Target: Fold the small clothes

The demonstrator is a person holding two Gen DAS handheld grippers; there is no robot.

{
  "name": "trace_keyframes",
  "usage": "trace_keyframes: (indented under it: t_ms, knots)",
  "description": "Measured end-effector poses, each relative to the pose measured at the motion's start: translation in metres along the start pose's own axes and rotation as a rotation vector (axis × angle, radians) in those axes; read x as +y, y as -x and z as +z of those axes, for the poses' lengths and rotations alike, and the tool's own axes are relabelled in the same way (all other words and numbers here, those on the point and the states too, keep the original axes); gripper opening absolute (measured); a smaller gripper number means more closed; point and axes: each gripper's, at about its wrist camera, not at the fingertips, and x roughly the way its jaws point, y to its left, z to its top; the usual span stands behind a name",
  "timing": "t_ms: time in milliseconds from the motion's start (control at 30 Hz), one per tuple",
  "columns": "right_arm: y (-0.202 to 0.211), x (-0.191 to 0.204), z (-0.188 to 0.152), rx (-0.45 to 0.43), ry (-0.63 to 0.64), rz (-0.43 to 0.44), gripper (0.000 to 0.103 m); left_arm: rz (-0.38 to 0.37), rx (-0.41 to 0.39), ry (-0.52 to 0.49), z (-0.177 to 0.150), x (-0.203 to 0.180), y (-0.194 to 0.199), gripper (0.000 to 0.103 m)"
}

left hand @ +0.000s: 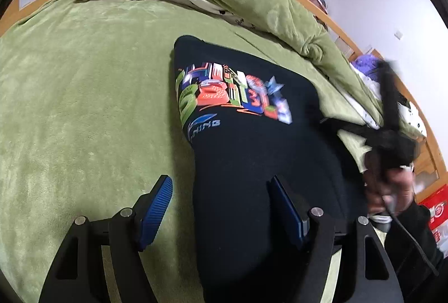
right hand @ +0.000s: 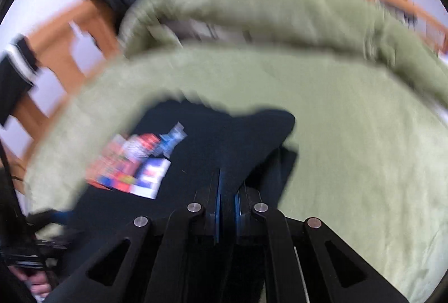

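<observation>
A plush, matt green blanket (left hand: 84,95) is being seen across the bed – its nap soft and faintly mottled. The black garment (left hand: 246,163) is being shown as smooth matt cloth, with a slightly glossy printed graphic (left hand: 229,95). Ribbed blue pads (left hand: 156,207) are being carried on matt black plastic fingers – with shiny metal pins. The bed frame (right hand: 56,31) is being shown as varnished wood.

Even, soft indoor light; no hard shadows or glare. Left wrist view mostly sharp: the green bed cover (left hand: 84,107) shows its nap, but the person's hand (left hand: 392,191) at the right edge smears. Right wrist view heavily motion-blurred, the wooden bed frame (right hand: 64,31) streaked. Both fisheyes bow the edges, with black vignette corners.
</observation>
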Motion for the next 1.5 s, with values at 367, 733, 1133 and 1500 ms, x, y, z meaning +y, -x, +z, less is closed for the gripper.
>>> trace_keyframes:
  t_ms: [367, 733, 1133, 1500]
  knots:
    - [0.085, 0.005, -0.065, -0.092, -0.032, 0.017, 0.032, 0.06, -0.02, -0.012, -0.011, -0.001, 0.019, 0.071]
    - [0.075, -0.008, -0.102, -0.077, -0.175, -0.112, 0.004, 0.148, -0.025, -0.069, -0.017, -0.023, 0.044, 0.071]
    - [0.19, 0.022, -0.114, -0.18, -0.125, -0.251, 0.052, 0.247, -0.1, -0.127, -0.018, -0.073, 0.101, 0.083]
    - [0.264, 0.038, -0.15, -0.246, -0.11, -0.307, 0.087, 0.308, -0.16, -0.158, -0.041, -0.108, 0.153, 0.091]
